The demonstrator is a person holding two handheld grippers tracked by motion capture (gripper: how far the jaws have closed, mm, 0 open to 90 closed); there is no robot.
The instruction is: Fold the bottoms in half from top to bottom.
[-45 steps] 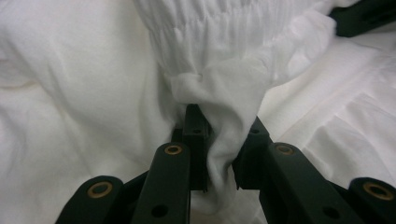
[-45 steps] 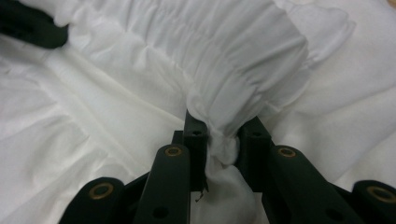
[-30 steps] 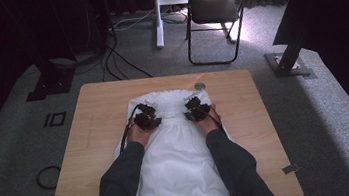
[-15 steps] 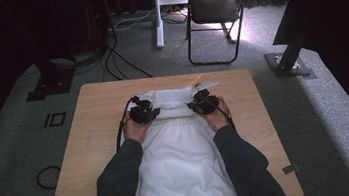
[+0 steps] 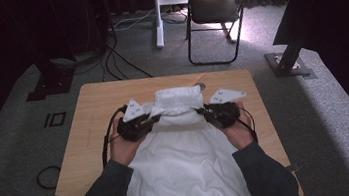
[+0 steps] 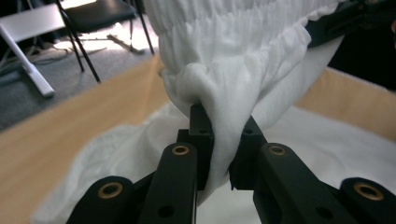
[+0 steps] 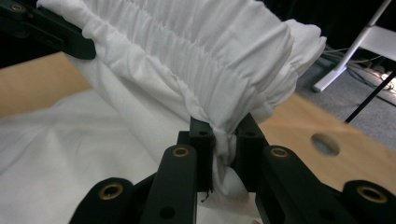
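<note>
Fingers of left gripper (image 5: 151,121) and right gripper (image 5: 205,111) pinch white garment (image 5: 183,147); waistband raised above table (image 5: 89,113).

Black folding chair (image 5: 217,9) beyond wooden table (image 5: 93,113); cables (image 5: 117,59) on grey carpet (image 5: 12,148).

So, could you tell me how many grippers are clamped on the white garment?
2: the left gripper pinches the white garment at its gathered band's left end, the right gripper at its right end.
</note>
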